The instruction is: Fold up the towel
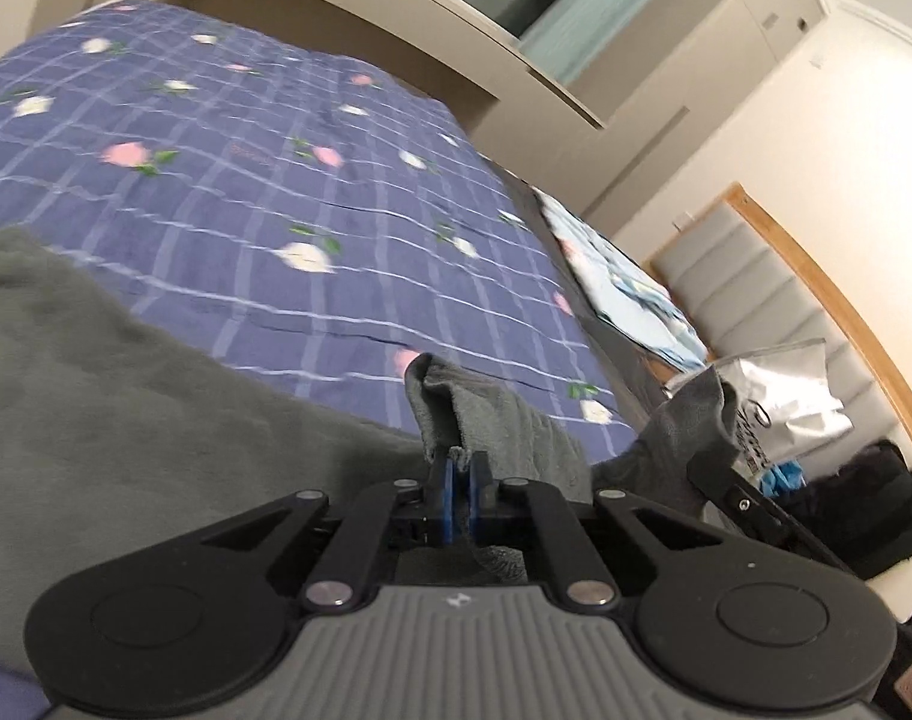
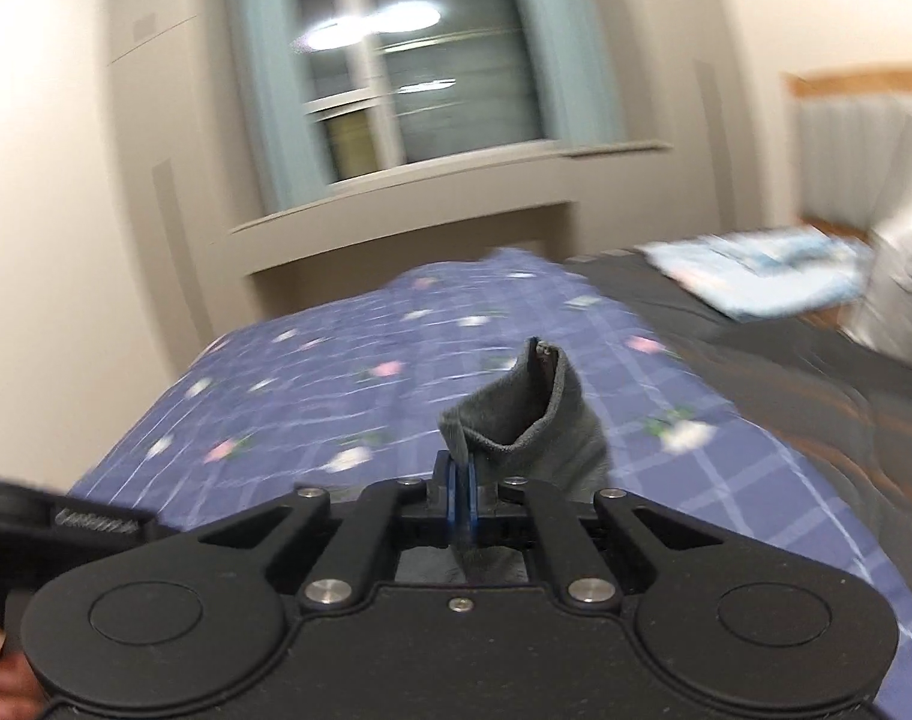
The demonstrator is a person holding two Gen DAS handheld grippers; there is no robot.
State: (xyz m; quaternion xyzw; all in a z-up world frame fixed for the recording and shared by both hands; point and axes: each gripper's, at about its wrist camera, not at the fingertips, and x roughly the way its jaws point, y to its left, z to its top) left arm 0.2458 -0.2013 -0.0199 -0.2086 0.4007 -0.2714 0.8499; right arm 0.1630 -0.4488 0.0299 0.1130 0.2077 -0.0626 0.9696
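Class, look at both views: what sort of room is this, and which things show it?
Most likely a bedroom. A bed with a flowered checked bedspread fills the view, a padded headboard stands by the wall, and a curtained window sits behind.

Bed (image 1: 621, 354), floral checked bedspread (image 1: 276, 180), grey towel (image 1: 96, 390)

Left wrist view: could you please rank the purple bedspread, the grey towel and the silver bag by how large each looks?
1. Purple bedspread
2. Grey towel, inflated by nearness to the camera
3. Silver bag
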